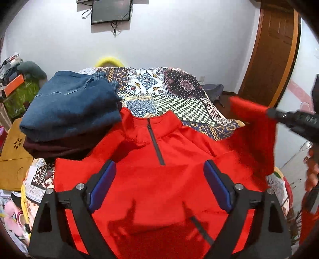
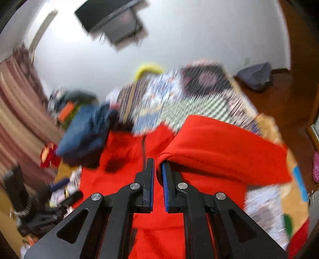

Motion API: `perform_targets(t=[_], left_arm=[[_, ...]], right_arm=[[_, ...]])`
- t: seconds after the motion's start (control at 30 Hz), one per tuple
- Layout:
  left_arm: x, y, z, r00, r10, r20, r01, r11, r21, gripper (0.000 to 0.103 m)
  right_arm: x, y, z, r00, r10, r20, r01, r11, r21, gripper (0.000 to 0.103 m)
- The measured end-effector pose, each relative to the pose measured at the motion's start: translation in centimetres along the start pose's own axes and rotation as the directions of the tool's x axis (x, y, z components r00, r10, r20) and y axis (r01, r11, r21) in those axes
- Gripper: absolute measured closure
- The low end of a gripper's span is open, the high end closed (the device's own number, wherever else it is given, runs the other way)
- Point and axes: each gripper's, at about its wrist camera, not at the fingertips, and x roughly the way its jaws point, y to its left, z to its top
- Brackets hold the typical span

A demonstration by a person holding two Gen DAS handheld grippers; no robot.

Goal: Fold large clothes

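Note:
A red half-zip pullover lies front up on the patterned bedspread, collar toward the far side. My left gripper hovers over its chest, just below the zip, open wide with nothing between the blue pads. My right gripper is at the right edge, shut on the red sleeve and holding it up off the bed. In the blurred right wrist view the right gripper has its jaws nearly together on the edge of the sleeve, which drapes off to the right over the pullover's body.
A stack of folded clothes, blue on top of dark maroon, sits at the bed's left, touching the pullover's shoulder. A brown door stands at right, clutter crowds the left side, and a screen hangs on the wall.

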Motion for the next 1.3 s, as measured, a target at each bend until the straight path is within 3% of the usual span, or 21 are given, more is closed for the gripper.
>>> perform_targets(t=[0.13,0.23,0.37,0.43,0.5,0.57,0.63,0.67,0.97,1.1,1.23,1.3], left_arm=[[0.0,0.5,-1.2,1.000,0.013,-0.016,-0.013,1.000,0.004,0.013],[0.3,0.7,-2.3,0.999,0.024,-0.036,-0.024,1.000,0.003,0.013],[1.1,0.5,-3.5,0.998,0.037,-0.059,-0.037,0.999,0.006,0.013],[1.3,0.2,-3.9,0.997,0.040,-0.060,-0.040,0.999,0.007,0.013],[1.4,-0.1,-4.0,0.998,0.037,-0.057,-0.037,0.999,0.009,0.013],[1.4,-0.5,-4.0,0.998,0.033,-0.054,-0.033,0.999,0.010,0.013],[1.5,-0.7,-3.9,0.998,0.025,-0.049,-0.025,1.000,0.006,0.013],[1.5,-0.8,-3.9,0.999,0.023,-0.048,-0.023,1.000,0.006,0.013],[2.2,-1.6,-4.1,0.999,0.011,-0.047,-0.010,1.000,0.010,0.013],[2.9,-1.4,-4.3,0.998,-0.002,-0.070,0.002,1.000,-0.006,0.013],[3.6,-1.3,-4.5,0.996,-0.003,-0.091,0.002,1.000,-0.009,0.013],[3.8,-1.1,-4.7,0.995,-0.005,-0.099,0.003,1.000,-0.016,0.013]], right_arm=[[4.6,0.9,-3.3,0.985,0.001,-0.170,-0.003,1.000,-0.015,0.096],[6.6,0.4,-5.3,0.965,-0.054,-0.256,0.047,0.998,-0.036,0.096],[6.2,-0.1,-5.8,0.946,-0.049,-0.321,0.048,0.999,-0.012,0.096],[5.3,-0.1,-5.4,0.952,-0.039,-0.304,0.038,0.999,-0.008,0.095],[3.9,-0.5,-4.5,0.965,-0.051,-0.258,0.049,0.999,-0.015,0.088],[2.5,-1.4,-3.9,0.976,-0.067,-0.206,0.069,0.998,0.000,0.059],[1.0,-3.0,-3.1,0.986,-0.083,-0.147,0.091,0.995,0.046,0.044],[0.2,-4.3,-2.6,0.988,-0.097,-0.117,0.107,0.991,0.080,0.043],[0.5,-14.3,-2.8,0.982,-0.126,-0.143,0.173,0.904,0.391,0.042],[1.9,-16.7,-3.5,0.985,-0.075,-0.152,0.141,0.861,0.489,0.042],[2.8,-17.6,-2.5,0.989,-0.091,-0.120,0.138,0.859,0.494,0.043],[3.2,-18.1,-2.0,0.986,-0.118,-0.115,0.160,0.854,0.495,0.063]])
